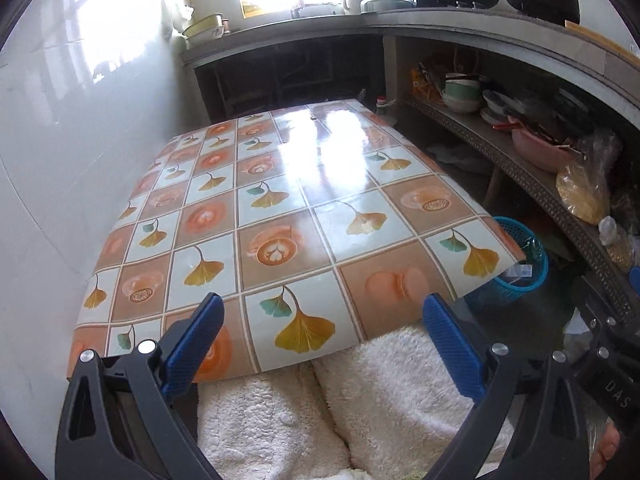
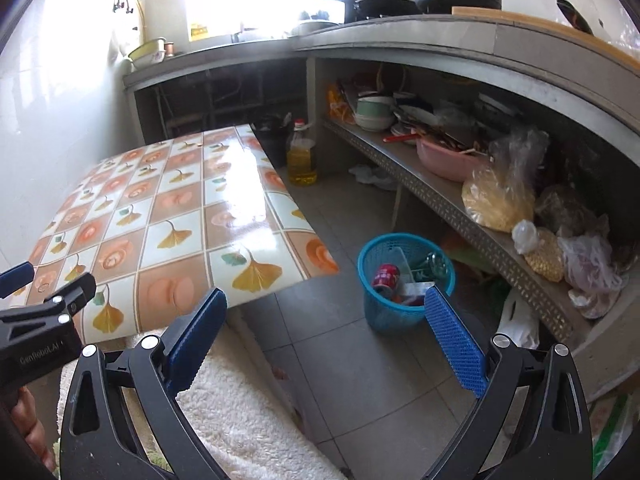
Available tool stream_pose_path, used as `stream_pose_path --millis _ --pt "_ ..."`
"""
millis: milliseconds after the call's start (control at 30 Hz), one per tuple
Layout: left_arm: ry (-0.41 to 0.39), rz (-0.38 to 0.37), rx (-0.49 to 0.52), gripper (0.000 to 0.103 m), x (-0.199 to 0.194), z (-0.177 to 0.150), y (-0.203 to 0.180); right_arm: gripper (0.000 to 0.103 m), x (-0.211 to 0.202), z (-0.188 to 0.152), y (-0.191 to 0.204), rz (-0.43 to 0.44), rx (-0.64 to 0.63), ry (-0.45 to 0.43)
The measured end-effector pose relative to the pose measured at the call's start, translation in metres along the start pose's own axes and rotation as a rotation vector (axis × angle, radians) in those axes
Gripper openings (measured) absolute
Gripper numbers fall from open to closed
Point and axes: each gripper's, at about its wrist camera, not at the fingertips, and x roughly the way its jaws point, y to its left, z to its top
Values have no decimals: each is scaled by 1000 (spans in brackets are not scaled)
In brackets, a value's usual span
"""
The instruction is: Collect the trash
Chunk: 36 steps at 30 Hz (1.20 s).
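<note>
A blue plastic basket stands on the tiled floor right of the low table; it holds a red can, a green bottle and wrappers. It also shows in the left wrist view, partly behind the table corner. The table has a glossy leaf-patterned cover with nothing on it. My left gripper is open and empty over the table's near edge. My right gripper is open and empty above the floor, just short of the basket. The left gripper's body shows in the right wrist view.
A low shelf along the right holds bowls, a pink basin and plastic bags. An oil bottle stands on the floor past the table. White fluffy fabric lies below the grippers. A white wall is on the left.
</note>
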Motion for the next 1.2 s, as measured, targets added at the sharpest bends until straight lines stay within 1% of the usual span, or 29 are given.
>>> stream_pose_path --millis 100,167,600,733,1200 --pt "33 5 8 97 6 -4 0 95 -1 -3 -2 -8 8 7" --pt "41 13 -1 97 6 -6 2 95 -2 -4 -2 -2 3 11" --pt "49 112 -63 97 1 -6 18 95 -1 -6 -4 -2 3 29" --pt "58 124 -68 97 2 -8 20 95 -1 -5 -7 -8 11 33" --pt "57 124 -55 97 2 -9 19 95 -3 -5 -16 -27 32 38"
